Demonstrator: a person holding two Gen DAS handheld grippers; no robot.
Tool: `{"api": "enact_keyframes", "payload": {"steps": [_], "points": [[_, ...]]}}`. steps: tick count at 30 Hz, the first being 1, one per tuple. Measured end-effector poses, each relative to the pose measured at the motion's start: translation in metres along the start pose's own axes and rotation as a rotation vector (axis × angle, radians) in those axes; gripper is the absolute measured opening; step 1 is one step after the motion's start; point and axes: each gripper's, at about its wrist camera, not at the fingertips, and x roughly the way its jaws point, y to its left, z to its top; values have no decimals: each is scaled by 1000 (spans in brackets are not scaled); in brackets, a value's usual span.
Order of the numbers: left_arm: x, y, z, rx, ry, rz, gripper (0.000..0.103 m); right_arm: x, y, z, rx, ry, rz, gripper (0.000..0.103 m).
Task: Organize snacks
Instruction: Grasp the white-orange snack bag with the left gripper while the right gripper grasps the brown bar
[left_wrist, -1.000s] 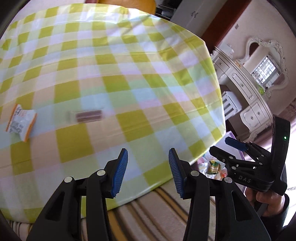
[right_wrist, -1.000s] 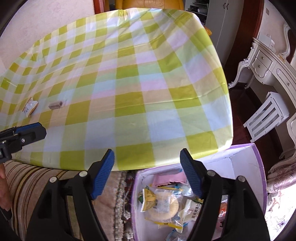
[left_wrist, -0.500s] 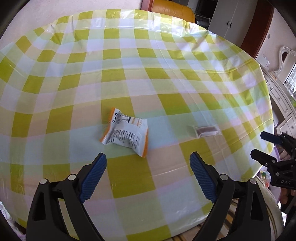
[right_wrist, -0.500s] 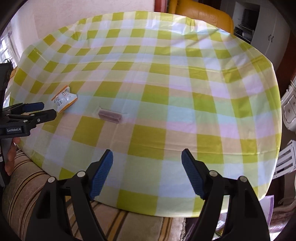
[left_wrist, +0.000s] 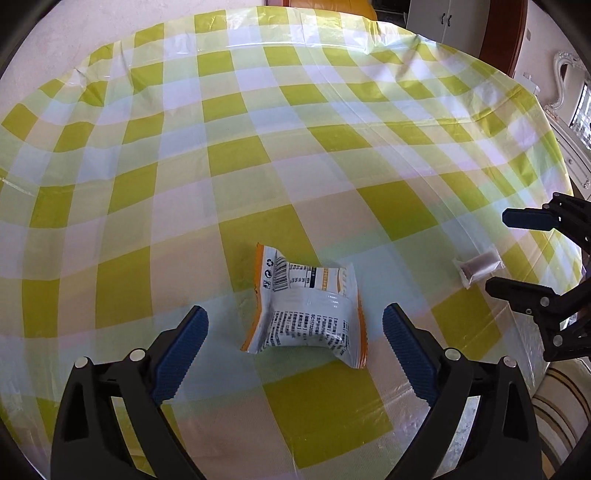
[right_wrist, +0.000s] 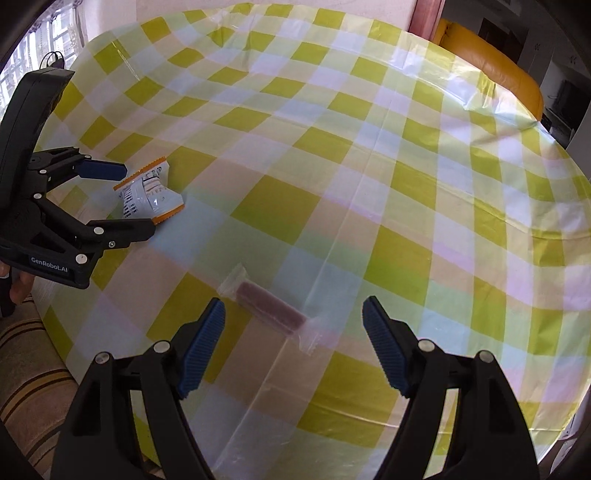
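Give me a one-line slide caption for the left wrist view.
Open left gripper brackets a white-and-orange snack packet on the checked tablecloth.

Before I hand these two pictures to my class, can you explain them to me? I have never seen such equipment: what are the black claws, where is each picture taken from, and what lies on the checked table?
There is no robot here. A person holds a hand-operated gripper in each hand, and each gripper carries a wide-angle camera looking forward along its two blue-padded fingers.

The left camera's picture shows the left gripper open, its fingers on either side of a white and orange snack packet that lies on the checked tablecloth. The right gripper shows at that picture's right edge.

The right camera's picture shows the right gripper open over a small brown bar in a clear wrapper. The left gripper and the packet appear at its left.

Neither gripper holds anything yet; both snacks rest on the table.
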Motion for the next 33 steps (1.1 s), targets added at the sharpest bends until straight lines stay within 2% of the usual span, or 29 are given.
{"api": "enact_keyframes", "payload": {"steps": [1,3,12,16,21,33], "points": [[2,-1,1,8,7,-6,74,3,0,1,-8,7,9,77],[4,-5,1,33,5,19,68,9,1,2,-18,16,19,76],[0,-3,0,19,-15,32,45,12,3,-1,7,22,108,34],[-1,-1,0,1,-13,23,42,10,6,-3,12,19,113,15],[-3,-6,-2,-1,-9,6,41,7,5,-5,41,19,95,14],[-19,-33,-1,6,-27,-39,41,-12,-13,-28,154,31,-41,13]]}}
